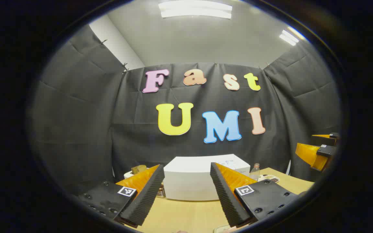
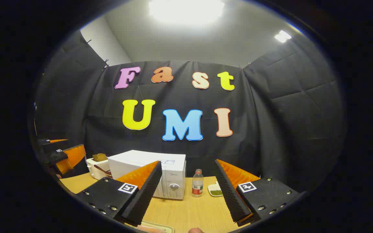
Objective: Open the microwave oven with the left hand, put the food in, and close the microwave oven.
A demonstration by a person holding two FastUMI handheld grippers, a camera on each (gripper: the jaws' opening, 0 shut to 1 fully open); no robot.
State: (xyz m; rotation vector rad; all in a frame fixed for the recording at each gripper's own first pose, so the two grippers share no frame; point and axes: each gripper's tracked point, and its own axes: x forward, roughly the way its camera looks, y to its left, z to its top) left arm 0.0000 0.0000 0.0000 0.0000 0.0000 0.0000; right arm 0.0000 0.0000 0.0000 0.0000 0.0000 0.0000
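Left gripper view has the left gripper (image 1: 186, 194) nearest, its jaws spread wide with nothing between them, held above the wooden table (image 1: 186, 215) in front of the microwave oven (image 1: 202, 178). The white oven sits on the table beyond the fingertips with its door closed. Past the oven's right side stand a small plastic bottle (image 1: 255, 171) and a small dish (image 1: 269, 178), and a toaster (image 1: 134, 171) peeks out at its left. Farther off to the oven's right the other gripper hangs in the air. Right gripper view puts the right gripper (image 2: 188, 191) nearest, jaws likewise released and empty, with the edge of a tray (image 2: 154, 227) holding pale food just under its fingers at the table's near edge. Beyond, the microwave oven (image 2: 147, 171) stands left of centre, the bottle (image 2: 197, 183) and a dish of green food (image 2: 216, 191) just to its right, the toaster (image 2: 97, 166) with bread at its left.
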